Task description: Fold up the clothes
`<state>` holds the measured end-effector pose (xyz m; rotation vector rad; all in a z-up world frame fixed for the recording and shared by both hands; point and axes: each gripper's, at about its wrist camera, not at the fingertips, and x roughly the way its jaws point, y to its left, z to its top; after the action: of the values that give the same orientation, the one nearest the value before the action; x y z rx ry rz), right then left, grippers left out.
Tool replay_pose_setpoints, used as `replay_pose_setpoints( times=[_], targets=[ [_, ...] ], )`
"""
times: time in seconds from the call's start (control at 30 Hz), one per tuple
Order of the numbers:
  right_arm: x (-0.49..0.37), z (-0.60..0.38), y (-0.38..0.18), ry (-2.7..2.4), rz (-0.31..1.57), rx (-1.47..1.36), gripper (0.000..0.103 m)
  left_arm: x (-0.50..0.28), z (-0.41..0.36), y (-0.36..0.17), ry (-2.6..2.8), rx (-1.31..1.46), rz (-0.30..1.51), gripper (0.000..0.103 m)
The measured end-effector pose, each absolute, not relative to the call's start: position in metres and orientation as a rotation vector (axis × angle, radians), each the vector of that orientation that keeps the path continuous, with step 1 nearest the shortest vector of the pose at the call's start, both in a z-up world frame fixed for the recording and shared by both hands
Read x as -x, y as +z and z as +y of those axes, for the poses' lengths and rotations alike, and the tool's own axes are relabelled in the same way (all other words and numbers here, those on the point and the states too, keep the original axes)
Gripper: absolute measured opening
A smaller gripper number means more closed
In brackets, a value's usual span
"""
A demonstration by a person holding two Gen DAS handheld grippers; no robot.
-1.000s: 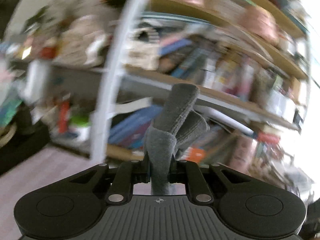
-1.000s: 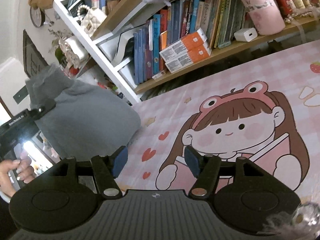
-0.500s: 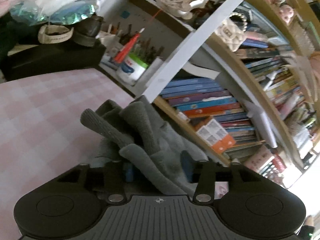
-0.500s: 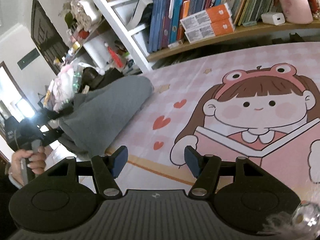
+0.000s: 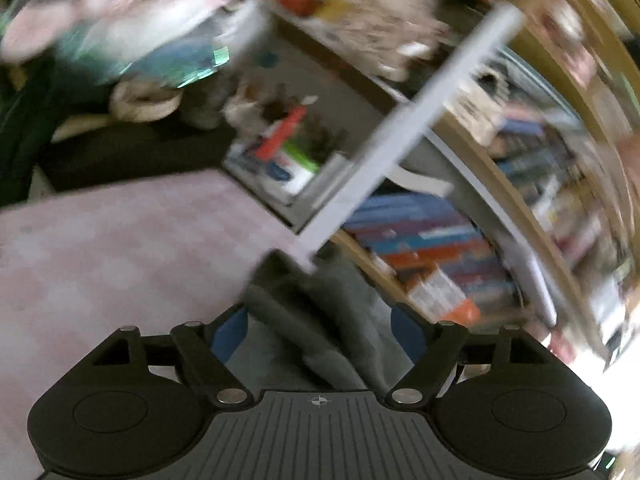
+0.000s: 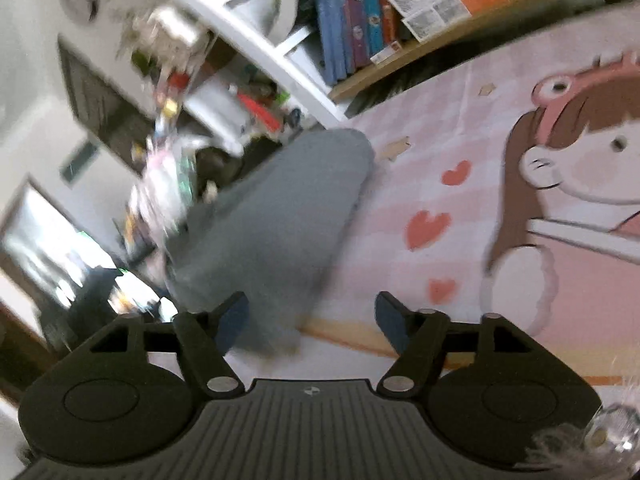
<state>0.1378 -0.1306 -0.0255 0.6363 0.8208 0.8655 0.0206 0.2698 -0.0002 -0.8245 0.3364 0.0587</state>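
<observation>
Grey knit garment point(image 5: 320, 320) lies bunched between the left gripper point(image 5: 320, 328)'s opening jaws, pads clear of it, so it looks released onto the pink mat point(image 5: 100, 260). The right gripper point(image 6: 312, 320), also opening, holds nothing; the garment point(image 6: 280, 208) stretches ahead and to its left. Beyond stand bookshelves point(image 6: 360, 20). Next, I'd guess, comes regripping an edge to fold.

Pink cartoon-print surface point(image 6: 460, 128); grey garment point(image 6: 280, 216) lying on it, apparently bunched; view blurred.
</observation>
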Motion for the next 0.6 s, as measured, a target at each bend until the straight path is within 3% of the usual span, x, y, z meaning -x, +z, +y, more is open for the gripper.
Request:
replay_pose_setpoints(
  times=[0.13, 0.17, 0.23, 0.33, 0.4, 0.5, 0.53, 0.57, 0.6],
  targets=[
    [-0.151, -0.112, -0.025, 0.856, 0.835, -0.723, 0.073, -0.040, 0.282, -0.018, -0.028, 0.969, 0.378, 0.078],
    [-0.153, -0.106, -0.024, 0.850, 0.836, -0.708, 0.072, -0.043, 0.280, -0.019, -0.040, 0.965, 0.378, 0.067],
    [-0.156, -0.094, -0.023, 0.840, 0.840, -0.680, 0.072, -0.041, 0.265, -0.007, -0.018, 0.802, 0.353, 0.035],
    [-0.157, -0.080, -0.022, 0.840, 0.846, -0.656, 0.074, -0.022, 0.225, 0.017, 0.051, 0.411, 0.216, 0.017],
    [-0.158, -0.076, -0.022, 0.844, 0.847, -0.648, 0.074, -0.020, 0.216, 0.019, 0.093, 0.353, 0.228, 0.021],
    [-0.160, -0.072, -0.022, 0.847, 0.856, -0.640, 0.074, -0.024, 0.237, 0.001, 0.104, 0.552, 0.301, 0.024],
    [-0.161, -0.071, -0.022, 0.848, 0.859, -0.638, 0.074, -0.024, 0.245, -0.003, 0.107, 0.617, 0.307, 0.037],
    [-0.162, -0.070, -0.022, 0.846, 0.861, -0.634, 0.074, -0.024, 0.253, -0.007, 0.111, 0.682, 0.312, 0.058],
    [-0.163, -0.068, -0.022, 0.843, 0.863, -0.629, 0.073, -0.026, 0.256, -0.011, 0.104, 0.716, 0.323, 0.067]
  ],
)
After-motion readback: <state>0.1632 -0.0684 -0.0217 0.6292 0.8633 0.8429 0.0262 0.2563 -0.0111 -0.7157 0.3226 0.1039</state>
